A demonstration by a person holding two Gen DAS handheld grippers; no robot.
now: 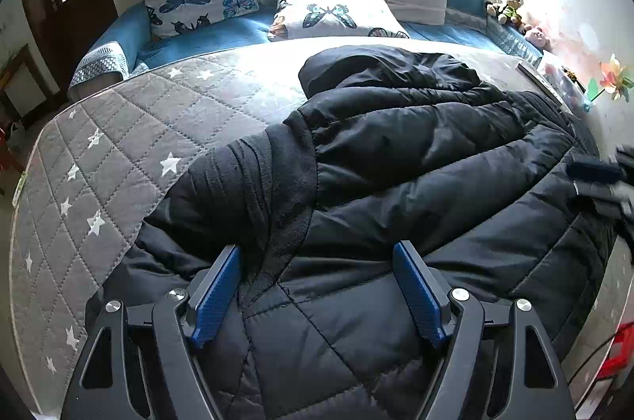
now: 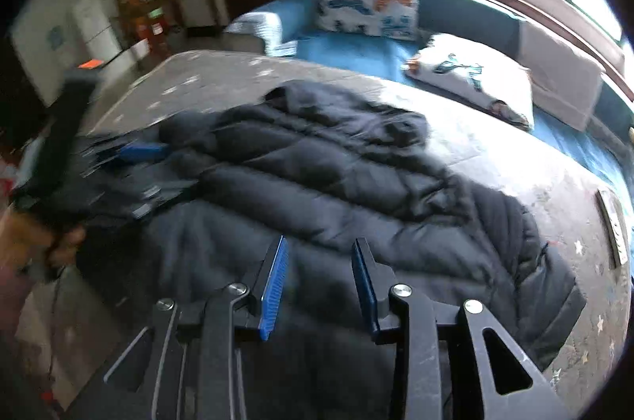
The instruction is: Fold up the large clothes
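Left wrist view looks down on a black puffer jacket (image 1: 396, 162) spread over a grey star-quilted bed (image 1: 119, 142), its hood toward 12 o'clock and its long axis running from 6 to 12. The left gripper (image 1: 317, 253) hovers low over the near part of the coat, fingers (image 1: 216, 295) wide apart with nothing between them; a sleeve (image 1: 245, 190) with a ribbed cuff lies folded across the body just ahead, at 11 o'clock from the tips.

From the right wrist view, the right gripper (image 2: 319, 249) stands above the hem area, fingers (image 2: 273, 285) moderately open and empty, with the coat stretching away toward 12 o'clock and the unfolded side out at 3 o'clock. That edge seems nearer the right hand, so the next fold likely falls to it. Motion blur softens this view.
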